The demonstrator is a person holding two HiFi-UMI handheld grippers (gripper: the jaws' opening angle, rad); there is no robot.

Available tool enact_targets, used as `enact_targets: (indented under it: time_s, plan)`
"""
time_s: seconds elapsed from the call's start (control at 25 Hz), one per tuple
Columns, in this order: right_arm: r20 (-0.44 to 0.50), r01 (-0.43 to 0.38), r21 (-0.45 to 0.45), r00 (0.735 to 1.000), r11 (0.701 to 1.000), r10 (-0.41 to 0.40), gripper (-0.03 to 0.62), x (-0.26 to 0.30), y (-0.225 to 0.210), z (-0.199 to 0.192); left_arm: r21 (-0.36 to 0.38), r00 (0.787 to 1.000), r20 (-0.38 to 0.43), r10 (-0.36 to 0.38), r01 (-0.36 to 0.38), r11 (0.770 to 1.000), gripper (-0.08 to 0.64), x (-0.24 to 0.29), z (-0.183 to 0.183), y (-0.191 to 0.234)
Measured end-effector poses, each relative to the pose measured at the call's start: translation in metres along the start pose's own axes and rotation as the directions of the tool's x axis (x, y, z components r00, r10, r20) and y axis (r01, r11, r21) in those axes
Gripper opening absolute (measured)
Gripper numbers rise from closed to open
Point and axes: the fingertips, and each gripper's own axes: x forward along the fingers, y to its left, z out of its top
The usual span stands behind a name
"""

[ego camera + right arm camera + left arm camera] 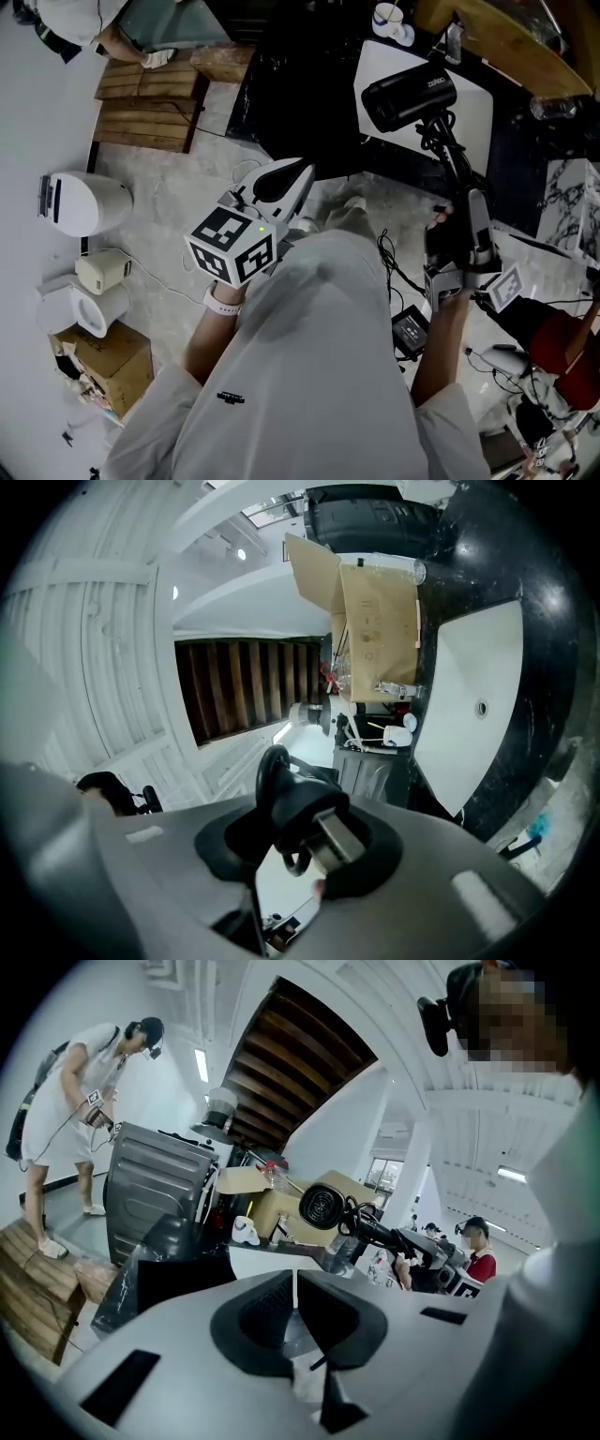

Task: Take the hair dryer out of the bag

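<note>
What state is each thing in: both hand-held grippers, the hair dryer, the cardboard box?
hair dryer: held up in the air, no bag around it.
right hand-held gripper: shut on the hair dryer's handle.
left hand-held gripper: shut, nothing between its jaws.
cardboard box: flap open.
</note>
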Motion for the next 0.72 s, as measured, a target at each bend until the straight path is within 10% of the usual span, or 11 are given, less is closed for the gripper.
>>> enact_targets:
  time_s: [0.72]
  plan:
    - [0.010, 0.034, -0.004, 0.999, 0.999, -0.034, 0.133, -0.006, -0.006, 0.002, 0.008, 0.998, -0.055, -0.022, 0.022, 1.000, 0.020, 0.019, -0.007, -0.005]
